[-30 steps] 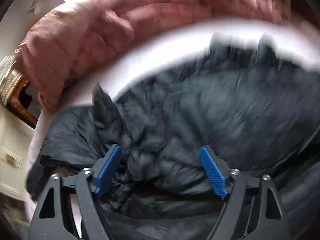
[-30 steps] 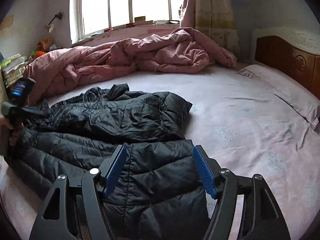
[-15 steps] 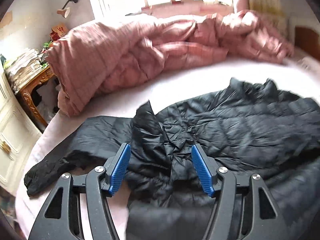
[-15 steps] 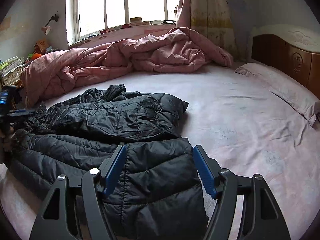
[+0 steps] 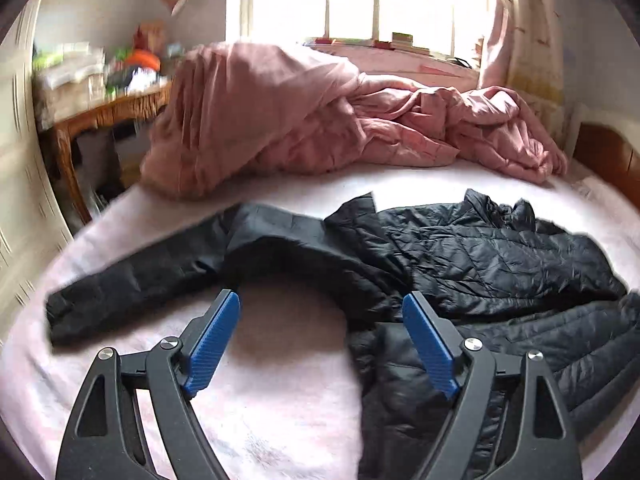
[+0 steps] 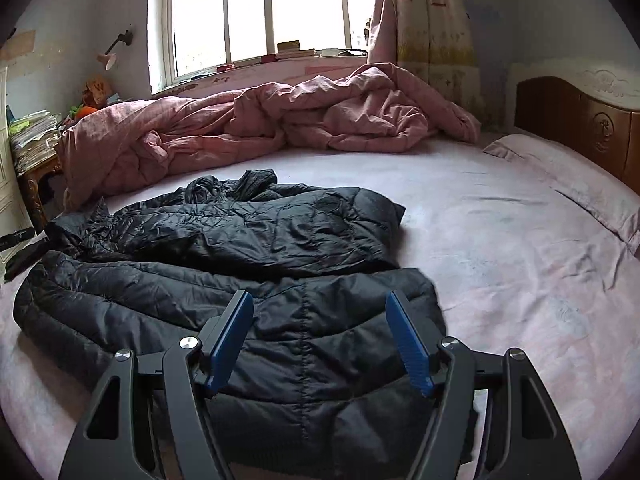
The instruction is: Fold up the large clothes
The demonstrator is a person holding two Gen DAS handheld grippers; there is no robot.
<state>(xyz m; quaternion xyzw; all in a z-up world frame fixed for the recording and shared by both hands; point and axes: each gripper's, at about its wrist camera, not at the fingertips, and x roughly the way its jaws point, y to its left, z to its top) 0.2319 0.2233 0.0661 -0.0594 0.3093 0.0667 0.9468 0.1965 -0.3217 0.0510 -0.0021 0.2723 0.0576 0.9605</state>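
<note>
A black puffer jacket (image 6: 248, 264) lies spread on the pink bed sheet (image 6: 500, 248). In the left wrist view the jacket (image 5: 492, 256) fills the right half and one sleeve (image 5: 136, 280) stretches out to the left. My left gripper (image 5: 320, 308) is open and empty, above bare sheet in the crook between sleeve and body. My right gripper (image 6: 318, 306) is open and empty, hovering over the jacket's hem end, near its right edge.
A crumpled pink duvet (image 6: 260, 128) lies along the far side of the bed under the window. A pillow (image 6: 572, 176) and wooden headboard (image 6: 580, 120) are at the right. A cluttered wooden side table (image 5: 88, 112) stands off the bed's left edge.
My left gripper has pulled back and swung left, from close over the jacket body to a wider view with the sleeve laid out. The right gripper has barely moved.
</note>
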